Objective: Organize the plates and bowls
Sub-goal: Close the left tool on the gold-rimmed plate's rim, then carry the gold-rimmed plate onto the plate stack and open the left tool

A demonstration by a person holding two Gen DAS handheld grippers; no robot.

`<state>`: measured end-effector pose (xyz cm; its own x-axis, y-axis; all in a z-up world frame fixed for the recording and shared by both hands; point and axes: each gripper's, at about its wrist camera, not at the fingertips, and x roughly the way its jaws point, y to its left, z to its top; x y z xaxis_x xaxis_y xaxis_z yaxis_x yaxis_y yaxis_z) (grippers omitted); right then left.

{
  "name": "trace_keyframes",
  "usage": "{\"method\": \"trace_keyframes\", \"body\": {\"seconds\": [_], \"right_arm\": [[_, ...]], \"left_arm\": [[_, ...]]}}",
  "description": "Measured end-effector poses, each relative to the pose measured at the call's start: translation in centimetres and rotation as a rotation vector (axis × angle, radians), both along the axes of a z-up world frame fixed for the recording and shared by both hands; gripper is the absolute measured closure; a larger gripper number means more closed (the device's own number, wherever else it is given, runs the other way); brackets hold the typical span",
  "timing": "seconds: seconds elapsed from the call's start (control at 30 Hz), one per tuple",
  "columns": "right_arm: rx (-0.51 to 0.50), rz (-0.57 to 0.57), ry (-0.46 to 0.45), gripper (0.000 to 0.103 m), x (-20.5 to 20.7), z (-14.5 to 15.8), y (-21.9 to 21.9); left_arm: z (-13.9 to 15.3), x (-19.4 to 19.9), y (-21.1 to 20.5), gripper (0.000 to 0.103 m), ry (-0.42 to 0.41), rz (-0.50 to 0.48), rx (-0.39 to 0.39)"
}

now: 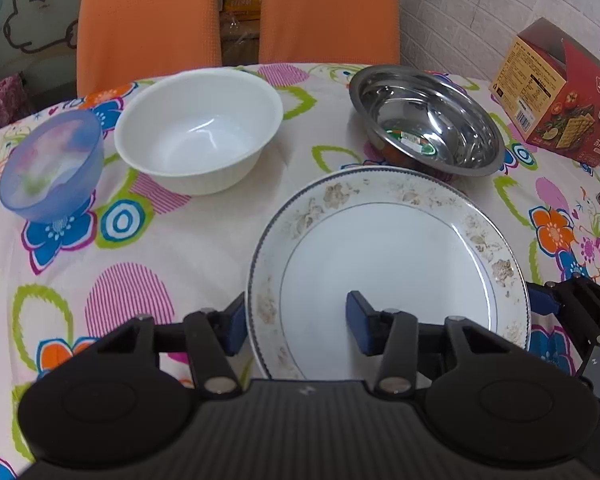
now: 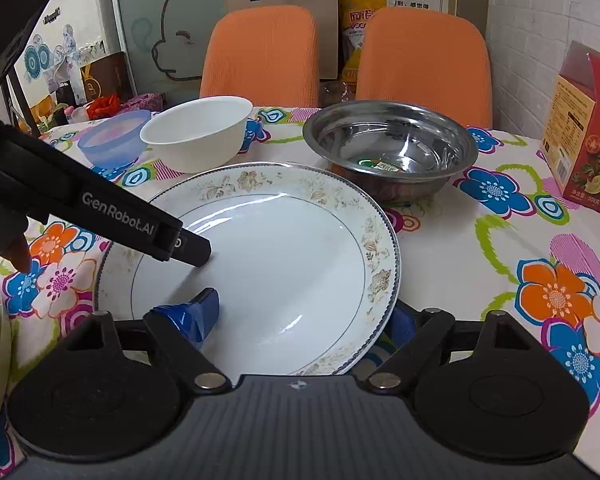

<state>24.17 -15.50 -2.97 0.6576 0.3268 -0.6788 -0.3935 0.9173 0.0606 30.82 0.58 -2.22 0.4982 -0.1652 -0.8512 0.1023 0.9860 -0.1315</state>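
Glazed china is slippery, and that is the main worry: the plate (image 1: 388, 264) sits between both tools, each straddling an opposite stretch of its rim, and neither appears to have bitten down. The left tool (image 1: 296, 320) has its fingers spread, one blue pad outside the rim over the cloth and the other above the plate's well; the right tool (image 2: 304, 316) stands likewise parted, one pad over the well, the other at the outer edge of the rim. If one side closes or lifts ahead of the other, I judge the plate could tip, slide off the pads and knock the steel bowl (image 2: 390, 148) just behind it, which looks close to touching the far rim. A pinch on the thin sloped rim alone may also slip. The plate itself is white with a faded brown floral band and a thin dark beaded edge, lying on the flowered cloth of the desk (image 1: 152, 264) nearest the camera. Behind it stand a white bowl (image 1: 198, 130) and, beside that, a translucent blue bowl (image 1: 52, 164), both apart from the plate.
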Motion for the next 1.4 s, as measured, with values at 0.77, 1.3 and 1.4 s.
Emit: {"method": "trace_keyframes", "body": {"seconds": [0.77, 1.3, 1.4], "right_arm": [[0.086, 0.145, -0.128, 0.029, -13.0, 5.0, 7.9], [0.011, 0.25, -0.091, 0.028, -18.2, 2.3, 13.9], [-0.011, 0.253, -0.097, 0.027, -18.3, 2.1, 14.0]], "left_arm": [[6.8, -17.2, 9.9, 0.057, -0.147, 0.122, 0.044], [2.5, -24.7, 16.1, 0.057, -0.126, 0.227, -0.008], [2.4, -24.8, 16.0, 0.056, -0.136, 0.219, -0.012]]}}
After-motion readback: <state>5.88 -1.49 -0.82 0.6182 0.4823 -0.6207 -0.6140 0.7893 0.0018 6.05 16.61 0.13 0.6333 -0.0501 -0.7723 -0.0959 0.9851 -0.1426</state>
